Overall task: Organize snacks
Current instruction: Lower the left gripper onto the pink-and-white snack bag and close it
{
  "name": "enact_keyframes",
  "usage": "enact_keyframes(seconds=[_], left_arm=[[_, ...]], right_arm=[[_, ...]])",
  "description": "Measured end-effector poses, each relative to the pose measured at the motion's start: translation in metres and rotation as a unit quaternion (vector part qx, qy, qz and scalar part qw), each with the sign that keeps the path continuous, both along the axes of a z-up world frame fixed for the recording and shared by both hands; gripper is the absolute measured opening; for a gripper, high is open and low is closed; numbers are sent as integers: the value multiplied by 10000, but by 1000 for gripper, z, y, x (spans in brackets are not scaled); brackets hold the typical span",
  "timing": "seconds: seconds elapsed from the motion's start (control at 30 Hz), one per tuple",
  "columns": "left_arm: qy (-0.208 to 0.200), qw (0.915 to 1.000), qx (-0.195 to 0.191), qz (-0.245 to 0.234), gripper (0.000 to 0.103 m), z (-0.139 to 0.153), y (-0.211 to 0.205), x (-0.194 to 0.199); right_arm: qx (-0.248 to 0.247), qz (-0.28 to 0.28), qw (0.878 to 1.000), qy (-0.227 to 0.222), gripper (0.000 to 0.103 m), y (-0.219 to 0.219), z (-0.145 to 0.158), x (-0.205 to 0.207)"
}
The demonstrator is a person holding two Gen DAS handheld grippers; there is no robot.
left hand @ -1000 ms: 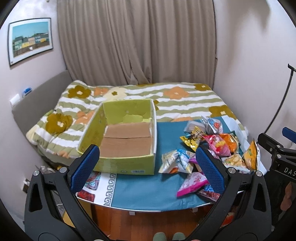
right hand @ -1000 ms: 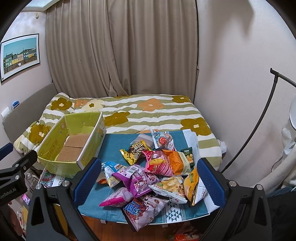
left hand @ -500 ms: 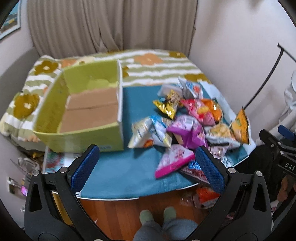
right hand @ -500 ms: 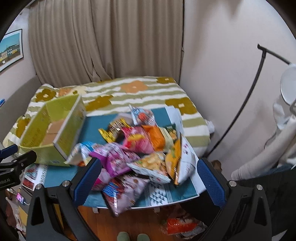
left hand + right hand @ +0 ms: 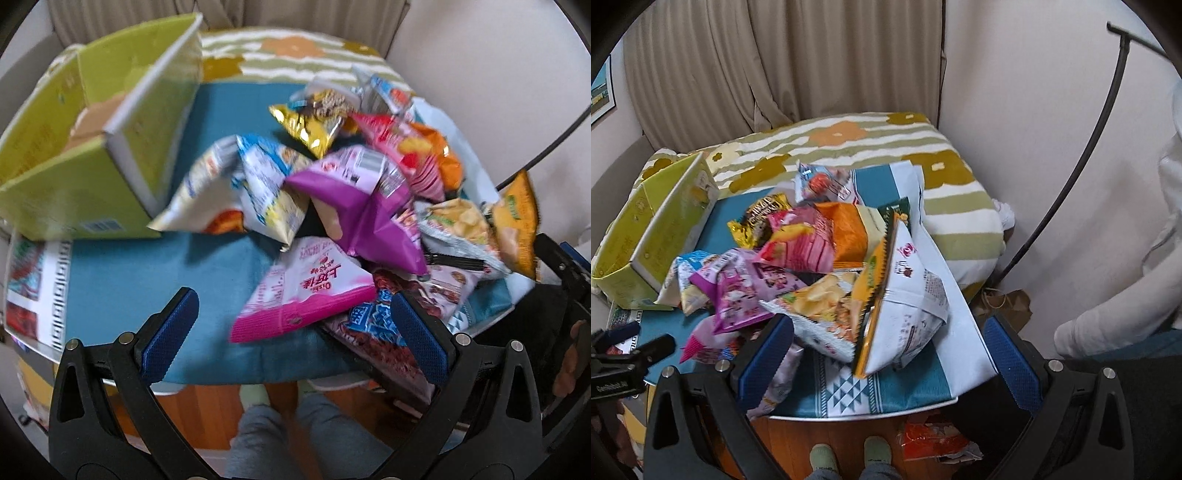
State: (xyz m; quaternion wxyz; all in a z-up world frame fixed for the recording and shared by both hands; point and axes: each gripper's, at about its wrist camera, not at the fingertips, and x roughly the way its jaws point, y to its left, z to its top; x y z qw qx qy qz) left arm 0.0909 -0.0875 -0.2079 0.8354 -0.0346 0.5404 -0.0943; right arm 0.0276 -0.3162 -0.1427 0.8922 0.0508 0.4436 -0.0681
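Bare blue cloth on the bench [image 5: 122, 291] lies lower left of frame, between green box [image 5: 74, 192] and snack pile [image 5: 351, 206]. Left gripper [image 5: 291, 332] fingers spread wide, empty, above the pink bag [image 5: 306, 291]; right gripper [image 5: 886, 354] likewise wide, holding nothing.

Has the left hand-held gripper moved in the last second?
Yes. The left hand-held gripper has dropped forward toward the snack pile; the green box now sits far up-left and looms larger.

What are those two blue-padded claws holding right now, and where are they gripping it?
Nothing. The left gripper and the right gripper are both open above the pile of snack bags, touching none.
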Motion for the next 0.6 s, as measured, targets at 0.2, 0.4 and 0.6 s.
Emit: enact_keyframes(seconds=[0.2, 0.4, 0.6], left_arm=[[192, 9996, -10, 227, 103, -24, -4, 12], [460, 9984, -188, 284, 95, -45, -3, 23], [642, 9970, -388, 214, 77, -58, 0, 30]], right_arm=[[143, 80, 9998, 114, 103, -11, -18, 16], [328, 84, 9992, 201, 103, -20, -30, 32], [486, 129, 9981, 344, 100, -24, -42, 42]])
